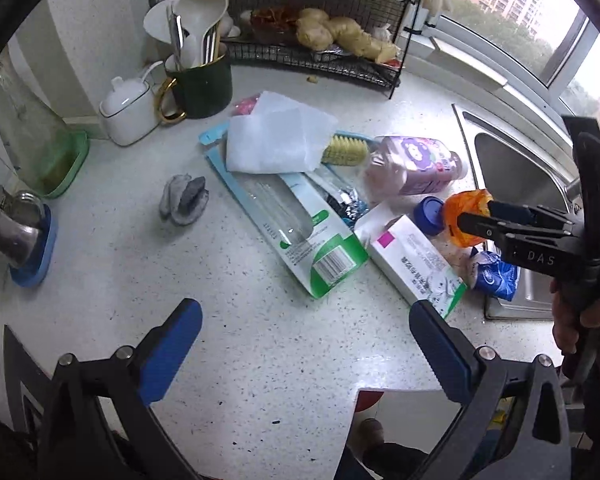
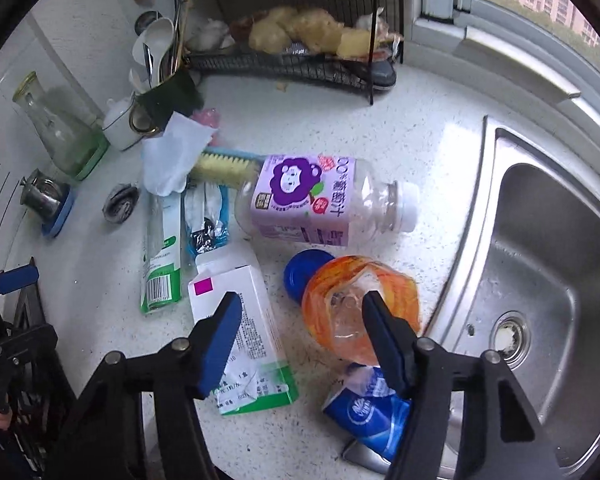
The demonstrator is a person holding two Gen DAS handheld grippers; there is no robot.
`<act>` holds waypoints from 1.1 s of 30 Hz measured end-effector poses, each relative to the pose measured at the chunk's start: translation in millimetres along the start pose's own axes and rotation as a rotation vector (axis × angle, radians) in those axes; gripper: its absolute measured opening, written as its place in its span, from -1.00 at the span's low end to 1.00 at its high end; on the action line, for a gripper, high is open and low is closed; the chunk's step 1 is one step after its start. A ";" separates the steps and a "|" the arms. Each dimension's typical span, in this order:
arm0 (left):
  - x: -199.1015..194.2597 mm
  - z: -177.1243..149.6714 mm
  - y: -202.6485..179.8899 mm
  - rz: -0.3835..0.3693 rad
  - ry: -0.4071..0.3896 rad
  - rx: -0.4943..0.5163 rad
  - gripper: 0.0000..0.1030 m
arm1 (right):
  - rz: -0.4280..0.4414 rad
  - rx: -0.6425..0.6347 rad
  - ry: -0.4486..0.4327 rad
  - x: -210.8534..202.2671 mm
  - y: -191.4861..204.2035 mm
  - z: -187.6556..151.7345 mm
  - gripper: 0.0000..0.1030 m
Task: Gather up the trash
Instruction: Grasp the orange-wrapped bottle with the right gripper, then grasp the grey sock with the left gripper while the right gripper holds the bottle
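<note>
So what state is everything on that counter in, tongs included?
Left tongs: open, nothing between them.
Right tongs: open, around the orange-labelled bottle but not pressing it.
Orange-labelled bottle: lying down, blue cap on.
Purple-labelled bottle: lying on its side, capped, looks empty.
White carton: lying flat, flap open.
Blue packet: crumpled at the sink's edge.
Sink: empty.

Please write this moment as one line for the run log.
phase: reaching for trash | right gripper: open, over orange-wrapped bottle beside sink | left gripper: open, empty, above counter
</note>
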State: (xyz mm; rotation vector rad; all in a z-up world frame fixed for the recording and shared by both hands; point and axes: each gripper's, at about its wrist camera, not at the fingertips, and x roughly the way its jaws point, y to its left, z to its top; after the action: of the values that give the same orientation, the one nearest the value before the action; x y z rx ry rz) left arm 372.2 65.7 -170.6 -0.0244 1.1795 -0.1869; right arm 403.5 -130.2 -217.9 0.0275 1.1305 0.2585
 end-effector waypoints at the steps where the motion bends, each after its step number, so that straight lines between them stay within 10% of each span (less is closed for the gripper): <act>1: 0.4 0.3 3.0 0.001 0.002 -0.013 0.99 | -0.010 -0.002 0.010 3.2 0.5 0.0 0.04; 14: 7.6 -0.8 42.7 0.044 0.020 -0.113 0.99 | -0.018 0.032 0.051 23.4 5.6 2.1 -0.80; 33: 66.9 59.0 117.1 0.172 0.015 -0.126 0.99 | -0.023 0.031 -0.038 -20.4 13.5 1.9 -0.93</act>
State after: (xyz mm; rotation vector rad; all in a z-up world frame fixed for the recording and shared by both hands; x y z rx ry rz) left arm 466.7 165.7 -223.0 -0.0319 1.2007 0.0390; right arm 394.5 -121.4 -196.8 0.0464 1.0968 0.2194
